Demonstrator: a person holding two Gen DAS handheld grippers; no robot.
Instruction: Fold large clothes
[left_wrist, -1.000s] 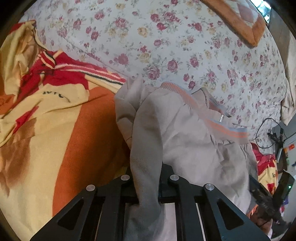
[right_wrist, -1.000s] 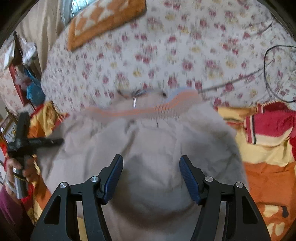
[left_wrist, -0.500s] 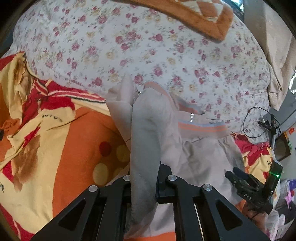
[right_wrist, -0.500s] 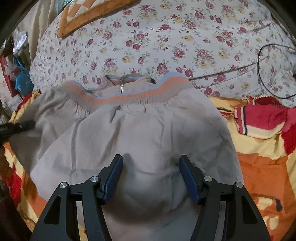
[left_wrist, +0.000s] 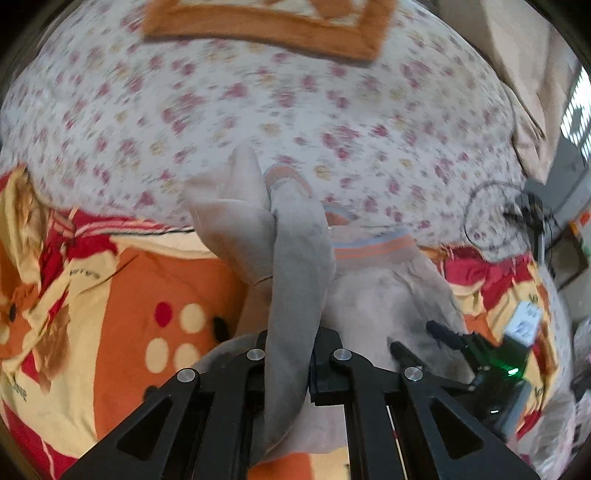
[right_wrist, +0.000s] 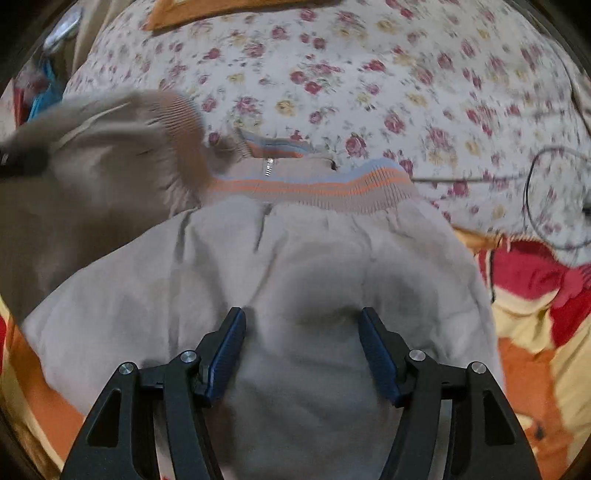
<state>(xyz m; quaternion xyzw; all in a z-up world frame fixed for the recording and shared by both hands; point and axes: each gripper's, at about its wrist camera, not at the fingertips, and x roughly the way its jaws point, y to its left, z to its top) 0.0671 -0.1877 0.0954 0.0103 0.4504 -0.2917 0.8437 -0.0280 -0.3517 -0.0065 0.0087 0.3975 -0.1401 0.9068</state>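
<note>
A beige zip jacket (right_wrist: 295, 258) with an orange and blue striped ribbed band (right_wrist: 332, 184) lies spread on the bed. My left gripper (left_wrist: 291, 347) is shut on a beige sleeve (left_wrist: 295, 258), which hangs lifted in a long fold with its ribbed cuff at the far end. In the right wrist view that raised sleeve (right_wrist: 110, 155) is blurred at the left, above the jacket's left side. My right gripper (right_wrist: 303, 350) stands open low over the jacket's middle, with its blue pads (right_wrist: 229, 350) apart and nothing pinched. The right gripper (left_wrist: 443, 339) also shows at the lower right of the left wrist view.
A floral sheet (right_wrist: 369, 74) covers the far part of the bed. An orange, yellow and red blanket (left_wrist: 110, 314) lies under and around the jacket. An orange-bordered cushion (left_wrist: 266, 26) sits at the back. A black cable (right_wrist: 546, 192) loops at the right.
My left gripper has risen and drawn back with the sleeve, so more of the blanket shows beneath. In the right wrist view the sleeve has swung up at the left. The right gripper shifted slightly.
</note>
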